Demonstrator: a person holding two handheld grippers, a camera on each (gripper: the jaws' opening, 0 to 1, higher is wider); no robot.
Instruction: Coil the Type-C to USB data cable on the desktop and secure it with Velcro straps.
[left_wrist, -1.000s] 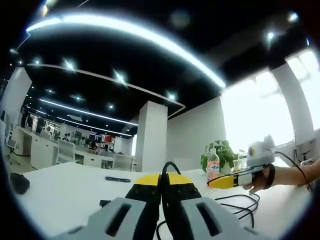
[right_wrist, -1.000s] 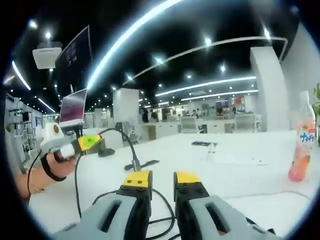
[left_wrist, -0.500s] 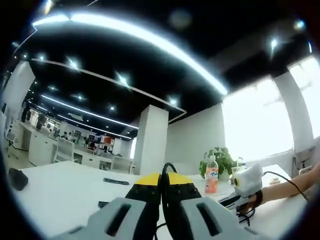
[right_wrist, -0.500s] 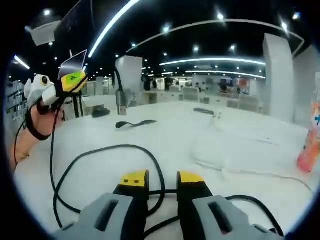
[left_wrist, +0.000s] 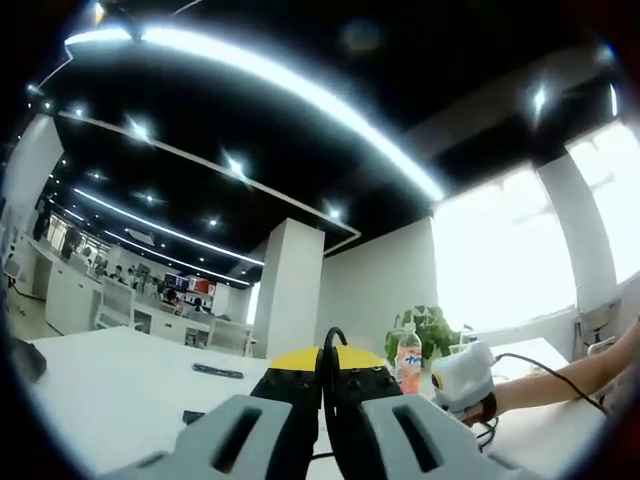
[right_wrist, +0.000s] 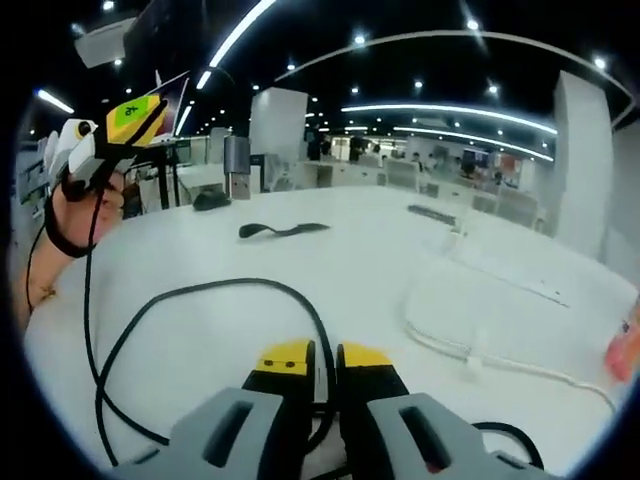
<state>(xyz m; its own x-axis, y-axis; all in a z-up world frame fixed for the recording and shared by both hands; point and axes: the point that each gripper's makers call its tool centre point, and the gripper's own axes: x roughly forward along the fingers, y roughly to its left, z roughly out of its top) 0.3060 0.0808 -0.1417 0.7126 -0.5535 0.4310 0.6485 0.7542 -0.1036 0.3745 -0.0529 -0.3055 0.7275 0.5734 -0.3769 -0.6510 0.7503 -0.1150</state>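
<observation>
Left tongs (left_wrist: 322, 368) clamped on black cable (left_wrist: 327, 345), loop rising between yellow tips, held above tabletop (left_wrist: 110, 375). Right tongs (right_wrist: 311, 362) nearly together, cable strand (right_wrist: 200, 300) running between tips; grip on it cannot tell. Cable sweeps in wide arc across tabletop (right_wrist: 380, 250), rising to left tongs (right_wrist: 128, 120), USB plug (right_wrist: 237, 168) dangling beside them. Black Velcro strap (right_wrist: 282, 230) lies beyond cable arc. White cable (right_wrist: 470, 355) right of it. Bottle (left_wrist: 408, 356) and plant (left_wrist: 425, 328) behind right tongs (left_wrist: 455, 378).
</observation>
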